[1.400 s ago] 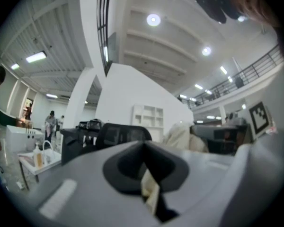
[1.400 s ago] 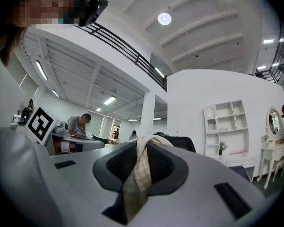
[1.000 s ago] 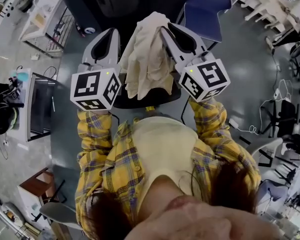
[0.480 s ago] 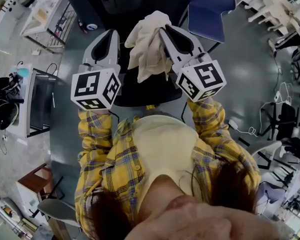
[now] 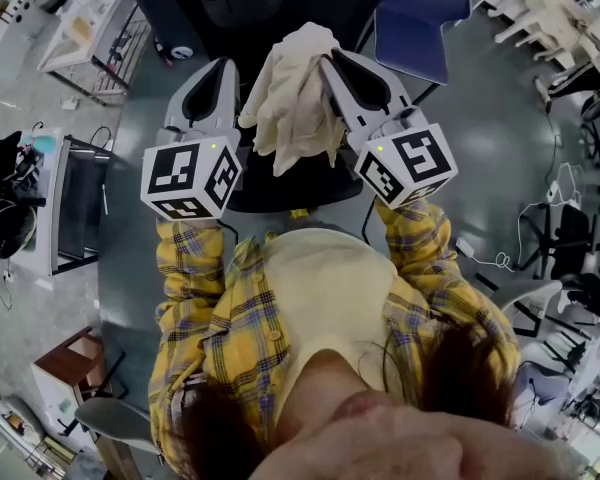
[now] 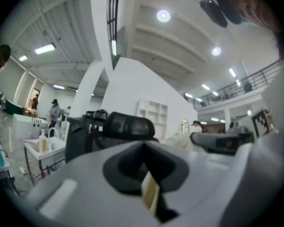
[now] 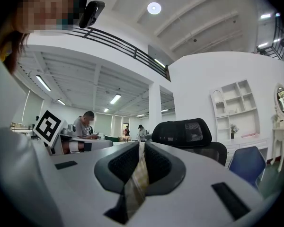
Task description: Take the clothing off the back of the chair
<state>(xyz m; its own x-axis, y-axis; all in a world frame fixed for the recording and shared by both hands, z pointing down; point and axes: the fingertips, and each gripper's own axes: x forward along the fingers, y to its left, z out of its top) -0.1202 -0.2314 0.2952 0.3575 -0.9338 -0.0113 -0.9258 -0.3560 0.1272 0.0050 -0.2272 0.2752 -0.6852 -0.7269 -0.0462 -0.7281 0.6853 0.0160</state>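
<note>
A cream piece of clothing hangs in a bunch over the black office chair, free of its back. My right gripper is shut on the top of it; in the right gripper view a cream strip of fabric runs between the closed jaws of that gripper. My left gripper stands level just left of the cloth, its jaws together in the left gripper view, apart from the cloth's top. The chair's headrest is ahead of both grippers.
A blue chair stands behind and to the right of the black one. At the left are a white cart and a desk with a screen. Cables lie on the floor at right. People stand far off in both gripper views.
The clothing's lower edge has risen; it bunched up half a second ago and has loosened a little since. Both grippers have stayed about where they were.
</note>
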